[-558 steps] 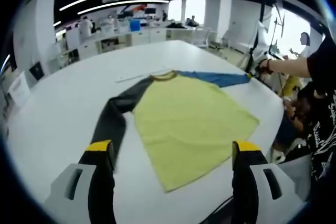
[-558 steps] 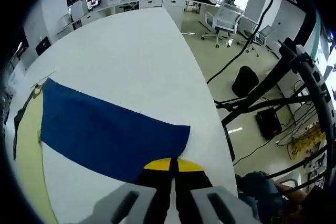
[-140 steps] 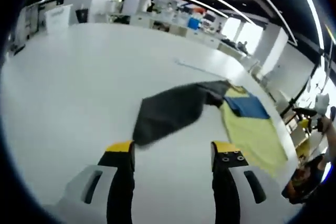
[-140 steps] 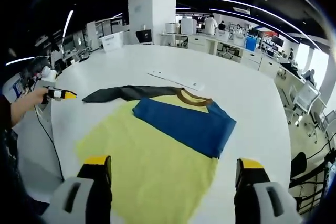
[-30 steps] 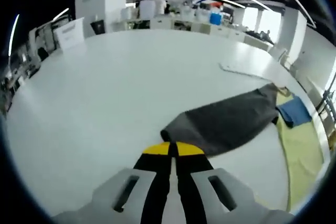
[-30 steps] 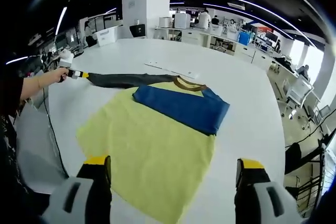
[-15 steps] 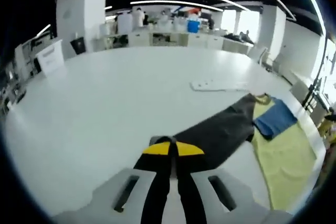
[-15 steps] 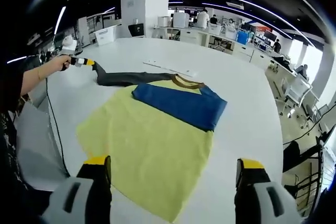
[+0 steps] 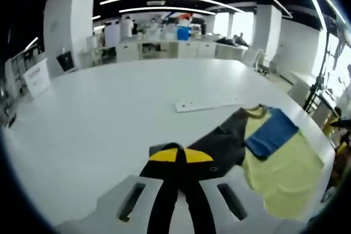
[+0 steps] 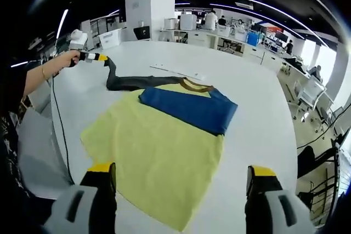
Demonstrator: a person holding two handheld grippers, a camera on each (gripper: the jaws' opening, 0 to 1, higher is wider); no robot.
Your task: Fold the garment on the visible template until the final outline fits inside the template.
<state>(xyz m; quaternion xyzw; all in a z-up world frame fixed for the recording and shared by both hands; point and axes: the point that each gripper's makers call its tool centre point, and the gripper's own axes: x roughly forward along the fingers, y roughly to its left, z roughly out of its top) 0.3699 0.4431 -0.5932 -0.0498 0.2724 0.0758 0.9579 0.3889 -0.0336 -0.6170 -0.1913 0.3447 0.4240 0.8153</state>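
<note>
A yellow shirt [image 10: 153, 152] lies flat on the white table [image 10: 258, 97]. Its blue sleeve [image 10: 189, 108] is folded across the chest below the brown collar [image 10: 193, 86]. The dark grey sleeve [image 10: 131, 82] stretches left and rises off the table at its cuff. My left gripper [image 9: 180, 154] is shut on that cuff [image 9: 164, 149], and it appears at upper left in the right gripper view [image 10: 100, 57], held by a hand. In the left gripper view the grey sleeve [image 9: 222, 143] runs right to the blue sleeve [image 9: 272, 135] and yellow body [image 9: 285, 171]. My right gripper [image 10: 181, 176] is open above the shirt's hem.
A flat white strip [image 9: 207, 103] lies on the table beyond the collar, also seen in the right gripper view [image 10: 178, 72]. A cable [image 10: 57, 130] hangs from the left hand along the table's edge. Desks, chairs and people stand far behind.
The left gripper, shut on the grey sleeve's cuff, has lifted it off the table and carried it toward the shirt body. The right gripper stays open and still.
</note>
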